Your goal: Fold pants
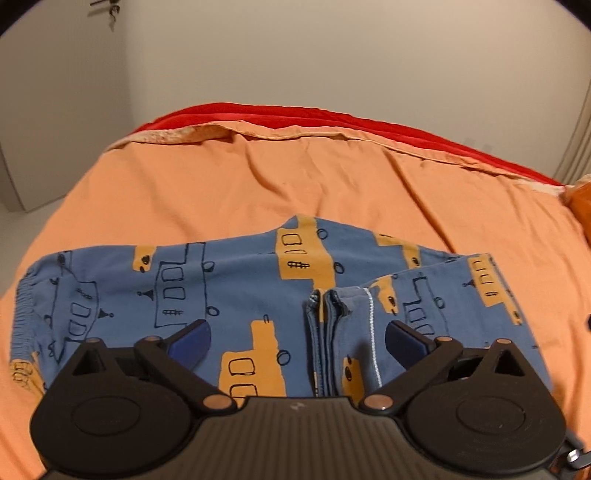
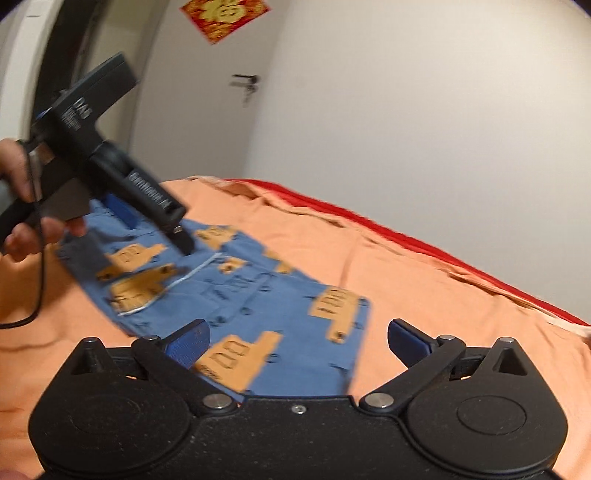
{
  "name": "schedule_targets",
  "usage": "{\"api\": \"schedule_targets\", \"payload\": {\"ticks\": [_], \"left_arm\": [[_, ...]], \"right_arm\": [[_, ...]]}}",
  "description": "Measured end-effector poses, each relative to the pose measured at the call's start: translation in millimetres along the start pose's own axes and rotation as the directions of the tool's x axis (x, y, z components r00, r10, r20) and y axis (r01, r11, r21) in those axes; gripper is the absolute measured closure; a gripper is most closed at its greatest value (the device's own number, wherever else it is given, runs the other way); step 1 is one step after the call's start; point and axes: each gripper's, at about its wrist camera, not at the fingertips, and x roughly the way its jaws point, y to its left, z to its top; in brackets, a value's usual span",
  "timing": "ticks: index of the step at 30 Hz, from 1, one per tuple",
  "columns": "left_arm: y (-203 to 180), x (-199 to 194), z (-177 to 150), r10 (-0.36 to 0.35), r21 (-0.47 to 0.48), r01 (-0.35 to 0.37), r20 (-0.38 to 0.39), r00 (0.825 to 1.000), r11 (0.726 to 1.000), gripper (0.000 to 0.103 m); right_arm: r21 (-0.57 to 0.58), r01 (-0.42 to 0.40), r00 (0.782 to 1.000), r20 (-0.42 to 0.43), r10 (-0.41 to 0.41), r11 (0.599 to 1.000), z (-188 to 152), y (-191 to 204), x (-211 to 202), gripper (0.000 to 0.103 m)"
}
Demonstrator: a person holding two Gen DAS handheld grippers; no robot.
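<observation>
Blue pants (image 1: pixel 229 288) with yellow vehicle prints lie flat on the orange bed cover (image 1: pixel 258 184). The leg part is folded back over itself, with the cuffs (image 1: pixel 325 306) near the middle. My left gripper (image 1: pixel 297 339) is open and empty just above the pants near the cuffs. In the right wrist view the pants (image 2: pixel 258 306) lie ahead. My right gripper (image 2: pixel 297 339) is open and empty over their near end. The left gripper's body (image 2: pixel 110 166), held by a hand, hovers over the far end.
A red blanket (image 1: pixel 332 118) lies along the far edge of the bed by a white wall. An orange pillow (image 1: pixel 581 206) sits at the right edge. A door with a handle (image 2: pixel 245 81) and a red paper sign (image 2: pixel 225 14) stand behind.
</observation>
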Motion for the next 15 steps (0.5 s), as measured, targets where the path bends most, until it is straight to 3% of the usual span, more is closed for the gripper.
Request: {"api": "schedule_targets", "payload": {"ticks": [5,10,15], "left_arm": [[-6,-2,-1,0.075,0.019,-0.076,0.051,0.996,0.997,0.0],[-13,2,0,0.137,-0.013,-0.136,0.1,0.986,0.991,0.0],[-9,19,-1,0.182,-0.066,-0.177,0.086,0.979,0.982,0.0]], "right_arm": [[-0.029,0.05,0.998,0.03,-0.05,0.998,6,-2,13,0.001],[-0.082,0.118,0.992,0.059,-0.113,0.99,17,-4,52,0.001],[-0.153,0.141,0.99,0.036,-0.137,0.978,20,-7,93,0.001]]}}
